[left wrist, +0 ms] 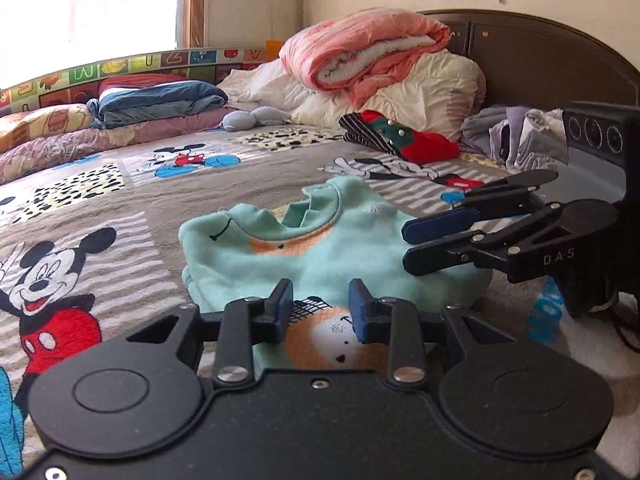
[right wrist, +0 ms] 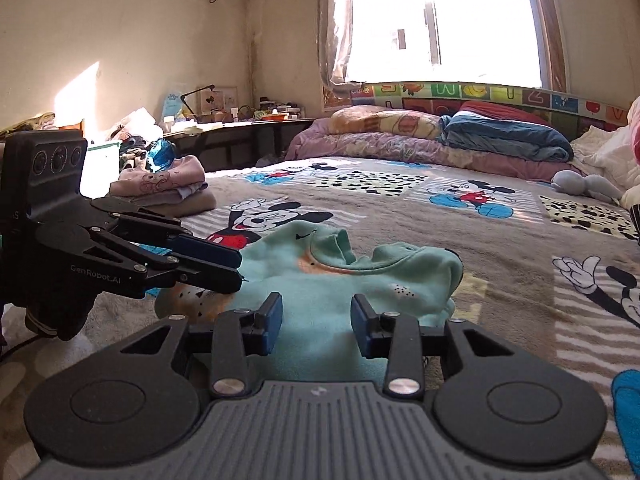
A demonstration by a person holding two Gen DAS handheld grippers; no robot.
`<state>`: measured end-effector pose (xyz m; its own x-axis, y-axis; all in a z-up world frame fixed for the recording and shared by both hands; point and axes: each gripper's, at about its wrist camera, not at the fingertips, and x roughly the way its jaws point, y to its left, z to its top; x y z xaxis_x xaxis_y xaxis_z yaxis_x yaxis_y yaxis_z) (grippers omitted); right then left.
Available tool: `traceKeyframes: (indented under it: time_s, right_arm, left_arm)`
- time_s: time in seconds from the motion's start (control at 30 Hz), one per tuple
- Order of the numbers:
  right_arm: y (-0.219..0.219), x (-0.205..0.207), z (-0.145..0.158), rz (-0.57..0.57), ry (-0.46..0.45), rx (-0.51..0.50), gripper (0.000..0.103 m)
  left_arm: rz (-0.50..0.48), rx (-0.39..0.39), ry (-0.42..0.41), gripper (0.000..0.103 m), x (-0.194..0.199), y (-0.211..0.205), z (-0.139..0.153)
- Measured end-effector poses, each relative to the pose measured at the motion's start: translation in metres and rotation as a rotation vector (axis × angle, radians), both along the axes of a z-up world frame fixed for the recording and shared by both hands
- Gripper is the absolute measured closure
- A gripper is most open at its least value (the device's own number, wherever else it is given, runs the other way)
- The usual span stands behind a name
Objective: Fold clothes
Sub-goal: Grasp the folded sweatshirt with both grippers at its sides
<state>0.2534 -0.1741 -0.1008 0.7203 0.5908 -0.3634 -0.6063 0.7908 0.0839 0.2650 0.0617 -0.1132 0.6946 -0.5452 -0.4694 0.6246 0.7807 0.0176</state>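
Mint sweatshirt lies crumpled on the bed, collar away from me. My left gripper and right gripper hover at its near edge, jaws apart, gripping nothing, about equally near.

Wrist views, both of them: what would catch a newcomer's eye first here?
A mint green sweatshirt with an orange animal print lies crumpled on the cartoon-mouse blanket, right in front of both grippers. The left gripper and right gripper are open, with nothing between their fingers. Behind, a rolled pink quilt tops the bedding against the dark headboard.
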Motion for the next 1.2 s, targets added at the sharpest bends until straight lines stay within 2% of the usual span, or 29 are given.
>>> traceKeyframes:
  time_s: [0.13,0.2,0.3,0.47,0.57,0.67,0.77,0.8,0.87,0.97,1.07,1.13,1.2]
  right_arm:
    - [-0.001,0.011,-0.012,0.004,0.070,-0.006,0.063]
    - [-0.001,0.014,-0.016,0.009,0.069,-0.032,0.063]
    - [-0.002,0.018,-0.018,0.004,0.093,-0.011,0.063]
    - [-0.006,-0.012,0.004,-0.009,-0.006,-0.011,0.063]
    - [-0.006,-0.020,0.007,-0.007,-0.001,-0.021,0.063]
    - [-0.003,-0.006,-0.017,-0.011,0.091,-0.032,0.059]
    - [-0.005,0.000,-0.004,0.035,0.132,-0.037,0.059]
    - [-0.011,0.000,0.003,0.039,0.117,-0.021,0.061]
    - [-0.014,0.002,0.011,-0.008,0.029,-0.033,0.059]
    - [-0.004,0.031,0.016,-0.014,-0.060,-0.064,0.058]
    - [0.000,0.063,0.020,-0.015,-0.079,-0.019,0.056]
    - [-0.001,0.084,0.017,-0.034,-0.066,-0.031,0.054]
    - [-0.011,0.097,0.006,-0.039,0.003,0.020,0.054]
  left_arm:
    - [-0.014,0.023,0.014,0.073,0.007,0.000,-0.011]
    - [-0.017,0.015,0.024,0.072,0.011,0.002,-0.016]
    - [-0.014,-0.007,0.019,0.071,0.006,0.006,-0.007]
    - [-0.033,-0.045,-0.017,0.071,-0.019,0.015,0.015]
    - [-0.032,-0.042,-0.008,0.071,-0.016,0.016,0.012]
    - [-0.031,-0.039,0.001,0.070,-0.013,0.018,0.009]
    - [-0.029,-0.036,0.010,0.069,-0.009,0.020,0.006]
    - [-0.023,-0.040,0.006,0.069,-0.006,0.021,0.006]
    - [0.016,-0.073,-0.030,0.069,0.010,0.022,0.012]
    - [0.074,-0.121,-0.083,0.058,0.033,0.023,0.021]
    - [0.090,-0.146,-0.065,0.057,0.057,0.023,0.015]
    - [0.062,-0.131,-0.030,0.057,0.070,0.019,0.005]
    - [0.042,-0.108,0.001,0.057,0.077,0.015,-0.003]
